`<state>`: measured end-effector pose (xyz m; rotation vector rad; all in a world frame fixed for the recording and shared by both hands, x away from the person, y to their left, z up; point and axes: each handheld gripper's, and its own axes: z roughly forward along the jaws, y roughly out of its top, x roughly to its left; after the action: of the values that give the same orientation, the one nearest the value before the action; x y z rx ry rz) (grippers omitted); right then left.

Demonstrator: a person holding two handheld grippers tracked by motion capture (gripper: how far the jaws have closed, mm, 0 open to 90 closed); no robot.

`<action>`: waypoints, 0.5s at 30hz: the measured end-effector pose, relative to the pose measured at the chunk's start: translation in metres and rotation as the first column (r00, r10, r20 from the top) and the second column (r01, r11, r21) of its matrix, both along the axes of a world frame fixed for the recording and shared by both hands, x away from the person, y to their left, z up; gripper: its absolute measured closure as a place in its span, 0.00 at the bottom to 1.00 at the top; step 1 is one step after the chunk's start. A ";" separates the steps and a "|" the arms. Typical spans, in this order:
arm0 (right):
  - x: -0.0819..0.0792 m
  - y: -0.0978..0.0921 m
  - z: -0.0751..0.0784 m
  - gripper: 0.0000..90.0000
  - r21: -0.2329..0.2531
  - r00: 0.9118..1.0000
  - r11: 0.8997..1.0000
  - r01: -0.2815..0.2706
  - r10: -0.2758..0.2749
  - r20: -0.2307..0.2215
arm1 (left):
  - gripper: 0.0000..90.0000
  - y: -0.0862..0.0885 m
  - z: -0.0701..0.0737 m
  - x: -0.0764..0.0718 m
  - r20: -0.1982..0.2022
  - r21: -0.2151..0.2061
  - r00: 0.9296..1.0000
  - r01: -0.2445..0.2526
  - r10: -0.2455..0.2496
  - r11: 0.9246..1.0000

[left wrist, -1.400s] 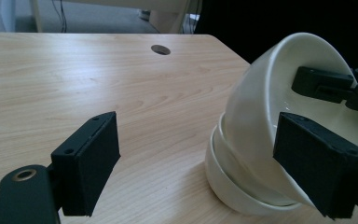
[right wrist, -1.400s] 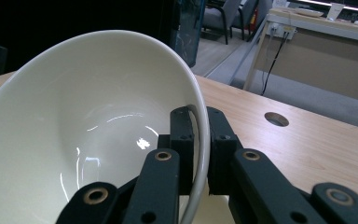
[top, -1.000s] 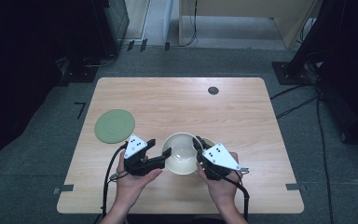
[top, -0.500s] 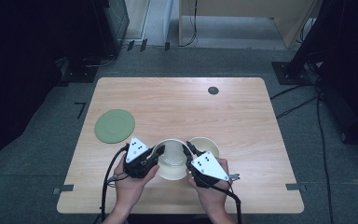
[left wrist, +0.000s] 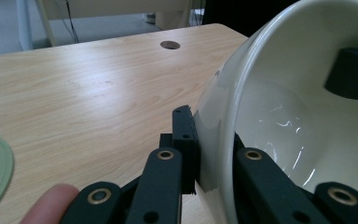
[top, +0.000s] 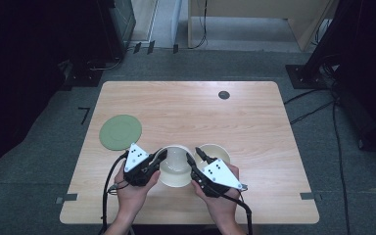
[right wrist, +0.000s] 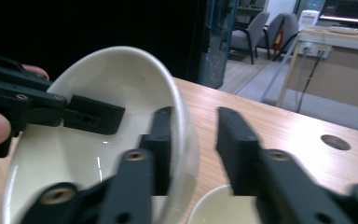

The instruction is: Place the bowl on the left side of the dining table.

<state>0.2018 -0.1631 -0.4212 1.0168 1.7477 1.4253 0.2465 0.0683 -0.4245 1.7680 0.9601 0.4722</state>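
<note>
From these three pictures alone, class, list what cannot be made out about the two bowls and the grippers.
- High view: the second bowl's near side, hidden behind the right gripper.
- Left gripper view: the lifted bowl's far rim, cut off by the picture's edges.
- Right gripper view: whether the right gripper's outer jaw touches the lifted bowl; it looks apart, but blurred.
- High view: the left gripper's grip, too small.

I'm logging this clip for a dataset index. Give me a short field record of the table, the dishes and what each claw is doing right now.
surface: light wooden table with a round cable hole
held dish: glossy cream ceramic bowl, tilted
second dish: smaller cream bowl, on the table to its right
other item: flat round green plate, left side, untouched
left claw: shut on the held bowl's rim, one jaw inside, one outside
right claw: open, one jaw inside the held bowl's opposite rim, the other jaw outside and apart
</note>
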 end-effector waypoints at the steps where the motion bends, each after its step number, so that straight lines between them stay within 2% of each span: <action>1: 0.000 -0.001 0.001 0.61 0.004 1.000 1.000 -0.001 0.001 -0.004 | 0.94 0.002 0.000 0.001 -0.001 0.001 1.000 -0.009 0.009 1.000; 2: 0.001 -0.005 0.004 0.55 0.026 1.000 1.000 -0.013 0.014 -0.009 | 0.94 0.005 0.000 0.002 -0.004 -0.002 1.000 -0.016 0.016 1.000; 3: 0.001 -0.005 0.004 0.55 0.026 1.000 1.000 -0.013 0.014 -0.009 | 0.94 0.007 -0.001 0.003 -0.006 -0.007 1.000 -0.025 0.025 1.000; 5: 0.001 -0.008 0.006 0.46 0.048 1.000 0.999 -0.019 0.019 -0.012 | 0.94 0.012 -0.001 0.005 -0.009 -0.013 0.999 -0.041 0.041 0.999; 6: 0.003 -0.011 0.008 0.38 0.060 1.000 0.998 -0.023 0.024 -0.018 | 0.94 0.017 -0.002 0.007 -0.010 -0.016 0.999 -0.053 0.053 0.998; 10: 0.005 -0.017 0.010 0.34 0.070 1.000 0.998 0.012 -0.010 -0.024 | 0.94 0.027 -0.003 0.011 -0.022 -0.041 0.997 -0.069 0.068 0.997; 11: 0.007 -0.024 0.011 0.32 0.095 0.999 0.995 0.021 -0.017 -0.037 | 0.94 0.030 -0.003 0.012 -0.025 -0.046 0.997 -0.077 0.076 0.996; 13: 0.009 -0.028 0.011 0.31 0.100 0.999 0.995 0.029 -0.025 -0.039 | 0.94 0.035 -0.004 0.013 -0.027 -0.048 0.995 -0.092 0.091 0.995; 15: 0.012 -0.039 0.013 0.28 0.129 0.998 0.991 0.047 -0.040 -0.054 | 0.94 0.039 -0.005 0.015 -0.030 -0.052 0.994 -0.105 0.104 0.993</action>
<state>0.2137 -0.2025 -0.4086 1.1622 1.6755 1.5136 0.2619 0.1075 -0.4290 1.6857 1.0789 0.4859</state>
